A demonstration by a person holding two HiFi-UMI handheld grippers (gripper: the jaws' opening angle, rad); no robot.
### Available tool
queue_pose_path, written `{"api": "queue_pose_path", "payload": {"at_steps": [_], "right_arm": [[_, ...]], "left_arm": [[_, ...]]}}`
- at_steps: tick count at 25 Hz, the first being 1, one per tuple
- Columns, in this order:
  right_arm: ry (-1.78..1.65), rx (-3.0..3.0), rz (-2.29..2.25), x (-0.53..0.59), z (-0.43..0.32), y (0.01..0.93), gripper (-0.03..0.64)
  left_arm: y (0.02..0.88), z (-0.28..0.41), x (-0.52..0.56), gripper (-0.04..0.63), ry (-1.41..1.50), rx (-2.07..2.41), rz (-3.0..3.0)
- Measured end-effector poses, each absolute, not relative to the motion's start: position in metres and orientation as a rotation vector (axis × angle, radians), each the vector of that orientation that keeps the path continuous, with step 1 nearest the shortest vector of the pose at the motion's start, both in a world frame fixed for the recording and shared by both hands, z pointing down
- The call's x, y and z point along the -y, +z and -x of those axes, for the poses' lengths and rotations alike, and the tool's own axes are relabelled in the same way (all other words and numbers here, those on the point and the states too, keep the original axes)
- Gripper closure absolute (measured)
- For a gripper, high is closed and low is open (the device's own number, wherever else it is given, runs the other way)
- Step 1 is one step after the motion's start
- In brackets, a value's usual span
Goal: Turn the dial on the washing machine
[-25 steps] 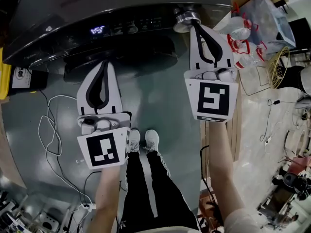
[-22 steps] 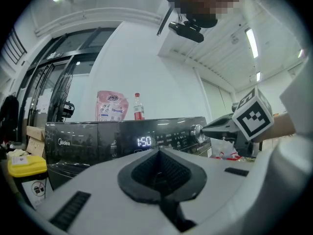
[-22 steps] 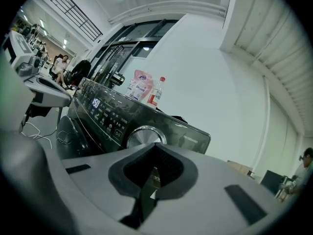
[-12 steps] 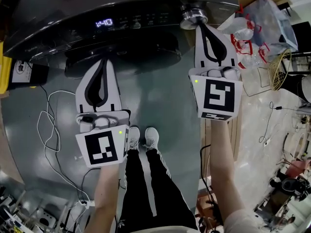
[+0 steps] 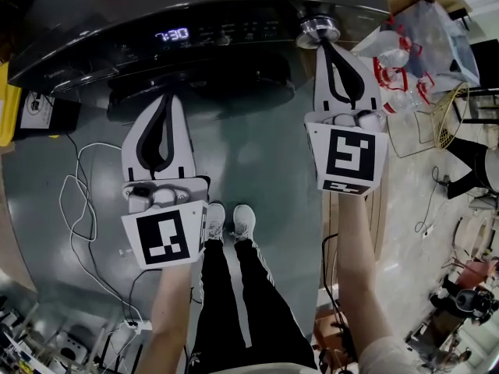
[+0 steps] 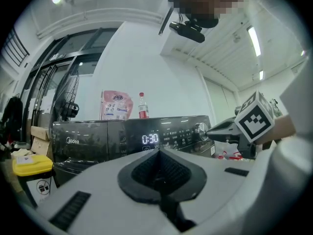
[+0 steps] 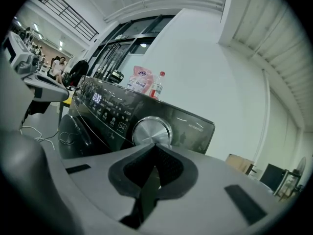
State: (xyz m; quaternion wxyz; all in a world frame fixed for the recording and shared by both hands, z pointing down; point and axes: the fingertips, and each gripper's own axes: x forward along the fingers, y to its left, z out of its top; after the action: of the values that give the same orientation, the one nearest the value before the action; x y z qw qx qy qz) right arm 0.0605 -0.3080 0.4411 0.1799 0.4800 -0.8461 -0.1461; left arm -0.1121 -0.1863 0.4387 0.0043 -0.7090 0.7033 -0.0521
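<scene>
The dark washing machine [image 5: 195,6] fills the top of the head view, its display [image 5: 171,35] lit blue. Its silver dial [image 5: 318,29] sits at the right end of the control panel. My right gripper [image 5: 327,47] is shut, its tips at the dial's lower edge; I cannot tell whether they touch it. In the right gripper view the dial [image 7: 151,130] stands just beyond the shut tips [image 7: 155,147]. My left gripper [image 5: 166,100] is shut and empty, held below the door, away from the panel. In the left gripper view it [image 6: 157,151] points at the display [image 6: 150,139].
A pink detergent bag [image 6: 116,105] and a bottle [image 6: 143,105] stand on top of the machine. White cables [image 5: 82,201] lie on the floor at left. A plastic bag of bottles [image 5: 405,45] and a wire basket [image 5: 444,115] are at right. The person's shoes [image 5: 230,224] are below.
The display reading has changed twice. The dial and my right gripper have shifted slightly right in the head view. The left gripper has barely moved.
</scene>
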Motion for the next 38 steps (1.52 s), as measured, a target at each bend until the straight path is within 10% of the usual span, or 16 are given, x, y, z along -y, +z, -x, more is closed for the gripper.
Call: {"api": "queue_pose_path", "payload": {"at_steps": [38], "right_arm": [[-0.345,2.421,-1.375,0.306,-0.055,0.447,0.614]], "left_arm": [[0.447,0.133,0.176,0.597,-0.176,-2.239,2.165]]}}
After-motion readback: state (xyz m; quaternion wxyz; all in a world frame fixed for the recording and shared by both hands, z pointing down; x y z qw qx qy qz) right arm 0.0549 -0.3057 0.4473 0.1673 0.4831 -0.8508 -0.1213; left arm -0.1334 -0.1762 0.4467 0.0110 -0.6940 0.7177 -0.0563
